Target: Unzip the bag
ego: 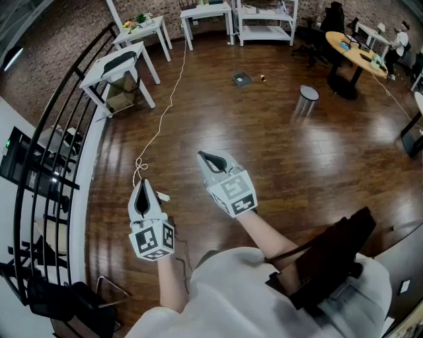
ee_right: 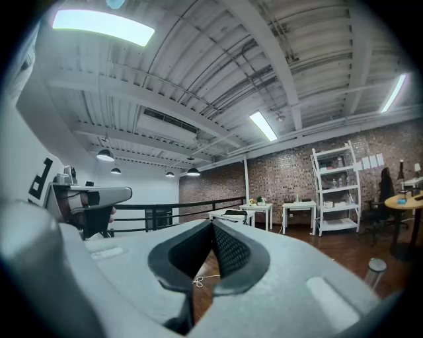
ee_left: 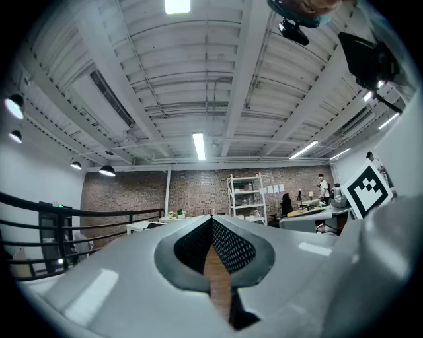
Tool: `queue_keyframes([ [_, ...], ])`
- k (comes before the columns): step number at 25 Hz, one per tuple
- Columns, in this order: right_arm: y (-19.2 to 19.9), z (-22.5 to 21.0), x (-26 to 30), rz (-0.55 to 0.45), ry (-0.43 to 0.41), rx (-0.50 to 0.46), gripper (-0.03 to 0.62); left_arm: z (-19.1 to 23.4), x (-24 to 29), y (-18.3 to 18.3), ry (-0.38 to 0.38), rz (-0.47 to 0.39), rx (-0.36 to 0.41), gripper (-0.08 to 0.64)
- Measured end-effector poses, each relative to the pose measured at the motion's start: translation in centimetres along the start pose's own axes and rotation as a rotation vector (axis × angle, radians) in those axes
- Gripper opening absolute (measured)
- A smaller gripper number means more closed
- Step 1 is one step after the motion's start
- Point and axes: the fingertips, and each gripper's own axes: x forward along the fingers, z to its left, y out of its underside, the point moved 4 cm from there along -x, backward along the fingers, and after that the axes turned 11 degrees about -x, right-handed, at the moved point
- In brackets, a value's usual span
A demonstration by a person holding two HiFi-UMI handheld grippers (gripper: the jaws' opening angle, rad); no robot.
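Both grippers hang in mid-air over a brown wooden floor [ego: 277, 158], held out in front of the person. My left gripper [ego: 141, 183] is shut and holds nothing; in the left gripper view its jaws [ee_left: 211, 218] meet at the tips. My right gripper [ego: 201, 155] is a little further forward, also shut and empty, as its own view shows [ee_right: 213, 224]. A black bag [ego: 334, 254] on a strap hangs at the person's right hip, behind both grippers. A dark item [ego: 122, 61] lies on a white table [ego: 99, 69] far off at the back left; what it is cannot be told.
A black railing [ego: 53, 152] curves along the left. A white cable [ego: 158, 125] runs across the floor. A metal bin [ego: 307, 100] stands mid-floor. White tables [ego: 205, 13] and a shelf [ego: 268, 16] line the brick wall. A person sits at a round table [ego: 357, 49].
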Motion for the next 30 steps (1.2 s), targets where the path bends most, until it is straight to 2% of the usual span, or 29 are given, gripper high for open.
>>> queue_keyframes([
  [4,1.8,-1.6,2.0,0.025,0.017,0.027,-0.009,0.2,3.3,1.9,0.054,0.024,-0.014,0.017],
  [8,1.9,-1.9,8.2,0.023,-0.019,0.006,-0.009,3.8,8.2,2.5,0.047,0.029,-0.031,0.017],
  [13,1.6,-3.7,19.2,0.017,-0.048,-0.006,-0.009,10.2,17.5,2.8,0.035,0.017,-0.038,0.017],
  [18,-2.1,-5.1,32.6,0.004,-0.054,-0.005,-0.009,17.3,28.3,-0.8,0.074,-0.009,-0.039,0.017],
  [24,-4.8,-6.5,44.6,0.006,-0.063,-0.01,-0.009,25.1,38.6,-3.2,0.069,-0.018,-0.056,0.017],
  [27,-5.3,-8.7,49.7,0.023,-0.044,-0.002,-0.009,27.7,42.9,-3.0,0.07,0.01,-0.077,0.017],
  [30,-5.1,-11.5,54.1,0.023,-0.061,0.003,-0.009,29.0,46.8,-2.2,0.043,0.03,-0.089,0.017],
])
